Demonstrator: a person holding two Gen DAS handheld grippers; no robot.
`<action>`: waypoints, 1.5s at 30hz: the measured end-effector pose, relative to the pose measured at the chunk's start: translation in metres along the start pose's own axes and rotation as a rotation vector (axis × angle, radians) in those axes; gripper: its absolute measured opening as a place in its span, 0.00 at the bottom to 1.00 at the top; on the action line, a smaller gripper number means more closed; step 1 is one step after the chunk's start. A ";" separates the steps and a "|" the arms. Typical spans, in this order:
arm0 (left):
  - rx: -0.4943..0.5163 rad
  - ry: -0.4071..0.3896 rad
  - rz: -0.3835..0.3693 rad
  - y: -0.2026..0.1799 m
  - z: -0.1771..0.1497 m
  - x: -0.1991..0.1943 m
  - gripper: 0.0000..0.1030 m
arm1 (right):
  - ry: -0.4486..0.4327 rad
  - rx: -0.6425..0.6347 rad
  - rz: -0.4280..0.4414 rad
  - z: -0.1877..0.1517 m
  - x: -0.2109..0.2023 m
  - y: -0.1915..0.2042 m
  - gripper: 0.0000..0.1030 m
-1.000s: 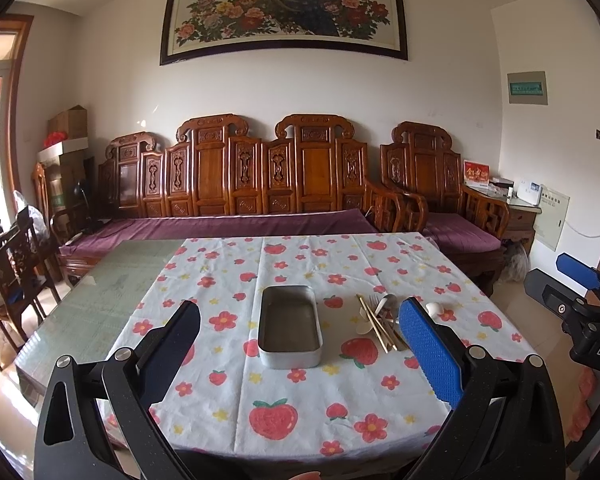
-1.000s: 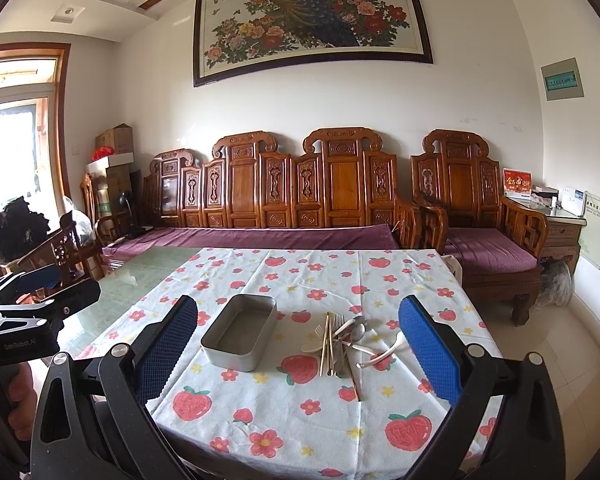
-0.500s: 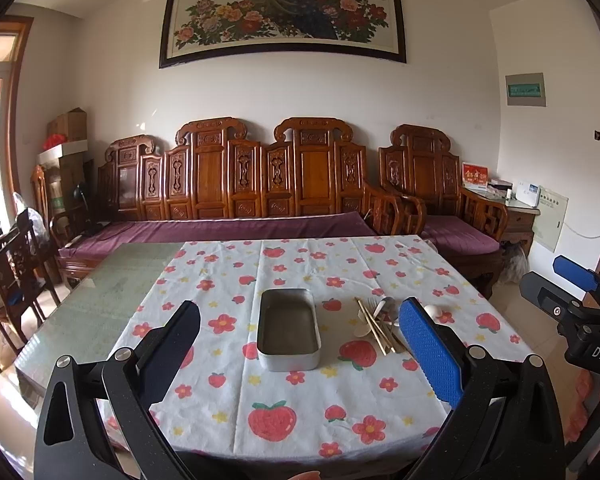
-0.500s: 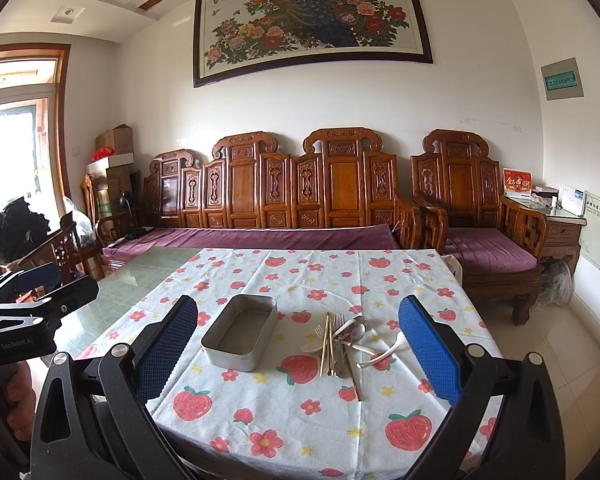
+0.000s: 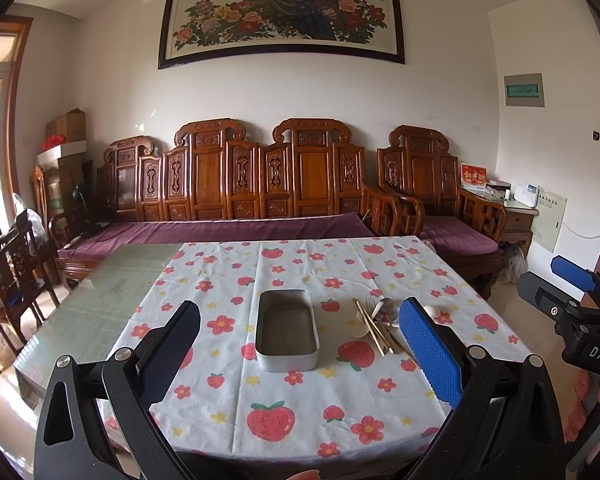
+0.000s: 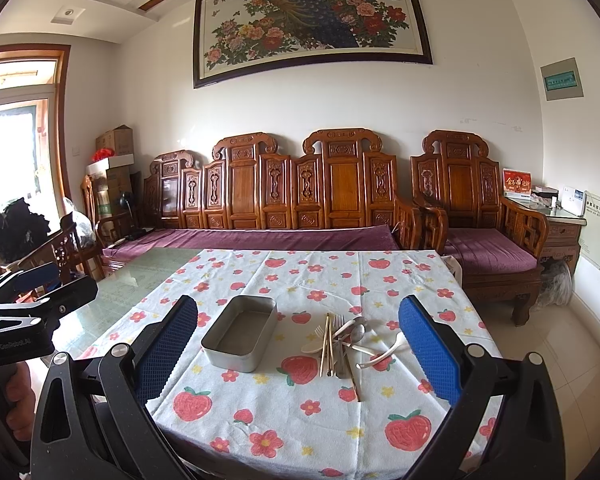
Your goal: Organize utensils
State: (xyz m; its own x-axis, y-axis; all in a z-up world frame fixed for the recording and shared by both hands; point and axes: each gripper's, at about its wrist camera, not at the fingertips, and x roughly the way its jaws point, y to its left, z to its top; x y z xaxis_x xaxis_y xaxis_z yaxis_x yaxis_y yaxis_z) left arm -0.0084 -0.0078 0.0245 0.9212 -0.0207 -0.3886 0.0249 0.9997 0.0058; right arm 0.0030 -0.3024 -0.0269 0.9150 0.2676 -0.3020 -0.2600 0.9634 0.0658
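big table [image 6: 384, 264] first, with a strawberry-and-flower cloth [image 6: 284, 412] over most of it, bare glass showing on the left side. that cloth is the work area, which is probably why everything for the job sits on it.

next down, the metal tin [image 6: 240, 334], sitting open and with nothing in it, roughly mid-cloth. my guess is it's the spot the utensils are meant to end up in, so it's parked right beside them.

the utensils [image 6: 342, 342] are a loose pile just right of the tin, not touching it: chopsticks [image 6: 326, 344], a fork, a metal spoon, a couple of white spoons [image 6: 388, 352], all crossed over each other. nothing's in the tin yet, so the job looks like it's at the very start.

left gripper [image 5: 300, 344] hangs back at the near edge, fingers spread wide with nothing between them, pointed about at the tin. right gripper [image 6: 298, 346] same deal, wide and holding nothing, lined up more toward the pile. makes sense since the pile's on its side. both are well short of anything. the tangle looks like the tricky bit, picking one piece could drag its neighbours.
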 end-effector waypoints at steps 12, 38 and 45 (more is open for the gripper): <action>0.000 0.000 0.001 0.000 -0.003 0.000 0.94 | -0.001 0.000 0.000 0.000 -0.001 0.000 0.98; -0.001 0.204 -0.015 0.005 -0.048 0.072 0.94 | 0.095 0.017 -0.002 -0.024 0.039 -0.019 0.98; -0.009 0.288 -0.052 0.006 -0.072 0.109 0.94 | 0.160 0.033 -0.010 -0.048 0.074 -0.035 0.98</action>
State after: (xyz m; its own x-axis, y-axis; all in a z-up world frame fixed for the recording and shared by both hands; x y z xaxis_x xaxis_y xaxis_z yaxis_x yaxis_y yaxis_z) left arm 0.0641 -0.0031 -0.0840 0.7706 -0.0682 -0.6337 0.0646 0.9975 -0.0289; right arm 0.0651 -0.3171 -0.0976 0.8557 0.2544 -0.4505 -0.2387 0.9667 0.0924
